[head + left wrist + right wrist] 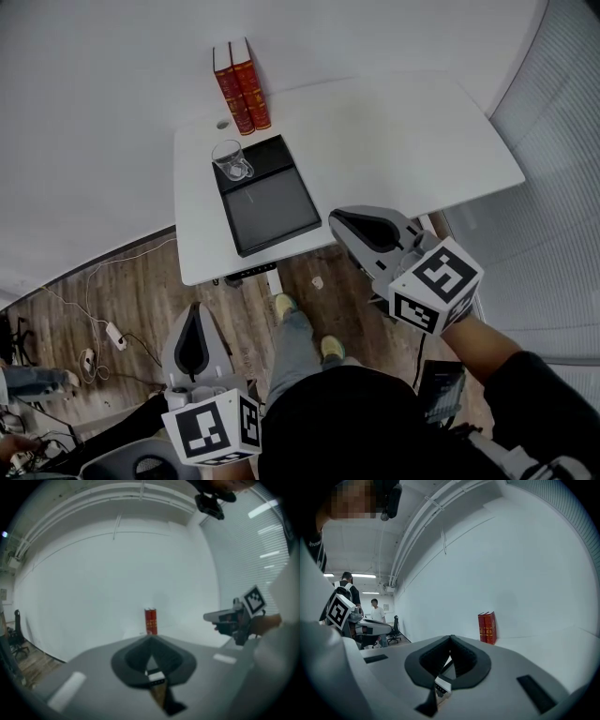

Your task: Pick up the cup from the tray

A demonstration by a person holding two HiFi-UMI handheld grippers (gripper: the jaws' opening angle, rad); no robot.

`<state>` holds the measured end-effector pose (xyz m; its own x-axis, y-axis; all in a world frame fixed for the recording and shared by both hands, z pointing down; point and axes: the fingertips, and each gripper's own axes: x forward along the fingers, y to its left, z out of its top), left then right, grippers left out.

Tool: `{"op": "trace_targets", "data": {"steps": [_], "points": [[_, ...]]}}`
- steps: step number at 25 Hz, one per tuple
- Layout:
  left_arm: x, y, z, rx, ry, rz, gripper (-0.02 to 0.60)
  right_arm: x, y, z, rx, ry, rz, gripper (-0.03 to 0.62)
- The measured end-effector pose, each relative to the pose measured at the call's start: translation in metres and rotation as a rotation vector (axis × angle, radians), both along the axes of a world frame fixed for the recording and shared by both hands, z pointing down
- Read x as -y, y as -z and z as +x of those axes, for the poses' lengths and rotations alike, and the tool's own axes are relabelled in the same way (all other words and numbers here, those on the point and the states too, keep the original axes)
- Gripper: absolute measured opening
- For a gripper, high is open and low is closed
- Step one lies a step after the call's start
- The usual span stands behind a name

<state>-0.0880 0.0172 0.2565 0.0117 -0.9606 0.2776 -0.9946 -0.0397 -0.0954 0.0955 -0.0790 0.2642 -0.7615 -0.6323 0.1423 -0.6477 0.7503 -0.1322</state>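
A clear glass cup [232, 160] stands in the far left corner of a black tray [272, 211] on the white table [394, 141]. My left gripper [195, 307] hangs low at the bottom left over the wooden floor, well short of the table, with its jaws shut and nothing between them. My right gripper [336, 217] is higher, at the table's front edge just right of the tray, also shut and holding nothing. Neither gripper view shows the cup. The left gripper [151, 639] and the right gripper [451, 637] both point toward the wall.
Two red books [242, 86] stand upright at the table's far edge behind the tray. Cables and a power strip [114, 333] lie on the floor at left. Window blinds [562, 187] run along the right. People stand far off in the right gripper view.
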Motion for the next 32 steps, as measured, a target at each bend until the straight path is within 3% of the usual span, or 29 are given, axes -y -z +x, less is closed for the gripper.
{"op": "trace_targets", "data": {"steps": [12,32], "points": [[0.041,-0.011,-0.017,-0.025,-0.018,-0.023,0.003,0.038,-0.008,-0.015,-0.027,-0.015,-0.022,0.014],[0.176,-0.020,-0.050,-0.042,-0.084,-0.049,0.003,0.153,-0.020,-0.049,-0.052,-0.059,-0.064,0.014]]}}
